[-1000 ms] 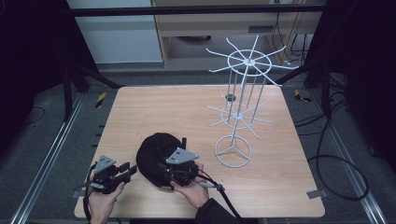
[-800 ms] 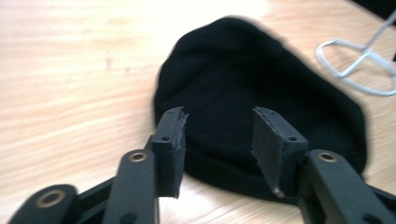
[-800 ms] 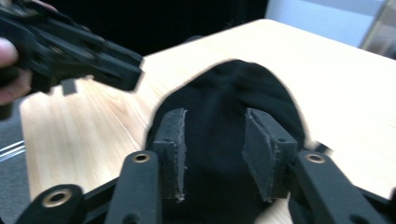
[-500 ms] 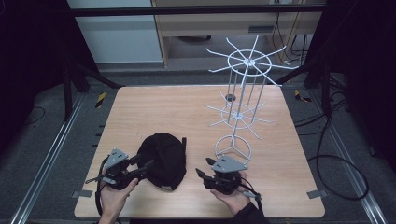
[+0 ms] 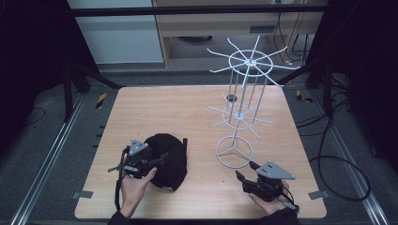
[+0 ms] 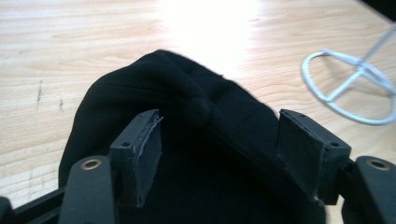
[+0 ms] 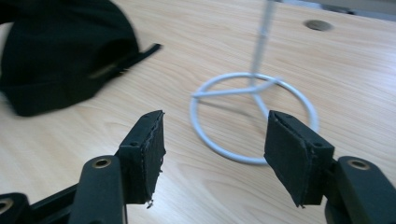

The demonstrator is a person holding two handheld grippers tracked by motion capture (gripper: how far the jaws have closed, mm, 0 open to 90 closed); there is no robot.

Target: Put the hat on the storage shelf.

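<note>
Nearest the person, the left claw point(image 5: 157, 161) sits over the black cap point(image 5: 170, 159), which lies on the desk point(image 5: 187, 103) at its front left. In the left gripper view its jaws stand apart, one on either side of the cap's point(image 6: 196, 126) crown near the top button, with nothing clamped. From here the risk is a shallow bite: if the jaws shut on only a fold of loose fabric, the cap could slip out on lifting or come up lopsided. Whether the pads touch the cloth is hard to say, since black lies on black.

The right claw point(image 5: 246, 173) hovers at the front right of the desk, jaws wide apart and holding nothing. It points toward the ring base of the white wire rack point(image 5: 239, 117), which in the right gripper view point(image 7: 254, 121) lies just beyond the jaws. A careless forward push there could knock the base and shift or tip the light stand.

Farther back, the rack's thin spokes fan out at two levels. Should the cap be meant for one of them, the strap point(image 5: 185, 146) or brim could snag on a lower prong on the way, dragging the rack along.
</note>
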